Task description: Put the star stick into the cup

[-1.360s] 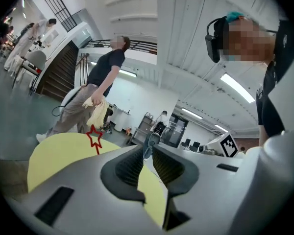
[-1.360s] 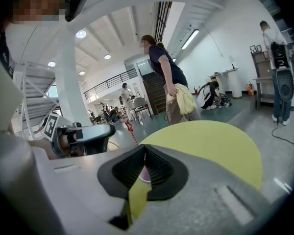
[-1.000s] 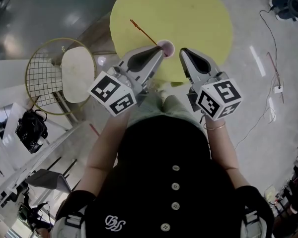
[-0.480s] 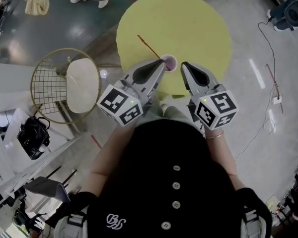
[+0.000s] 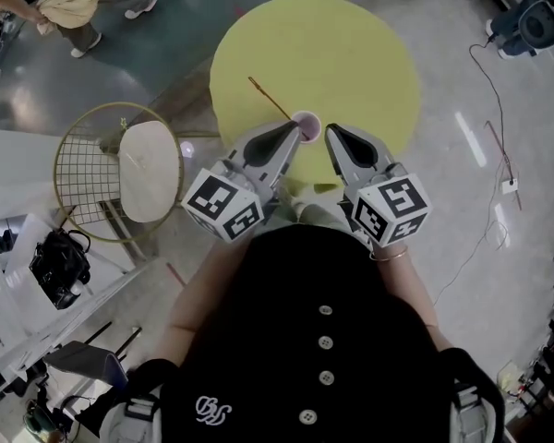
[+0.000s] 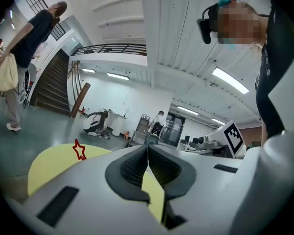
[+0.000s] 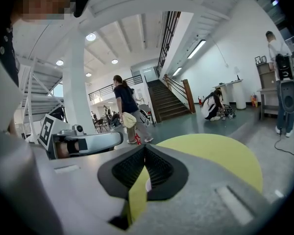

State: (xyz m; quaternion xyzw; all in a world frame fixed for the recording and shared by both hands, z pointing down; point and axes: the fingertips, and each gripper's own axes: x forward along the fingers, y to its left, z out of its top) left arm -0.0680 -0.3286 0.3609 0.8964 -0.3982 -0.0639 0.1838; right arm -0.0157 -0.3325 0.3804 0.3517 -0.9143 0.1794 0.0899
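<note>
Star stick (image 5: 271, 101) leans with its lower end in the pink cup (image 5: 306, 125), which stands near the close edge of the round yellow counter (image 5: 351, 44); its thin shaft slants away to the upper left of the head view. In that view the left gripper (image 5: 294, 130) lies with its tip just beside the cup on the left. The right gripper (image 5: 332, 135) lies near the cup on the other side, and both marker cubes sit close to the person's black buttoned top (image 5: 325, 340). A gold wire chair (image 5: 148, 169) with a white seat stands on the floor left of the counter. In the left gripper view the black ribbed fingers (image 6: 132, 168) are pressed together at their tips with nothing held between them. The stick's red star outline (image 6: 79, 150) shows above the grey gripper body against the yellow top, apart from the tips. In the right gripper view the fingers (image 7: 159, 168) likewise meet tip to tip and grip nothing. The left gripper reaches in from the left of that view, the counter spreads beyond, and a walking person (image 7: 123, 99) passes in the hall behind.
</note>
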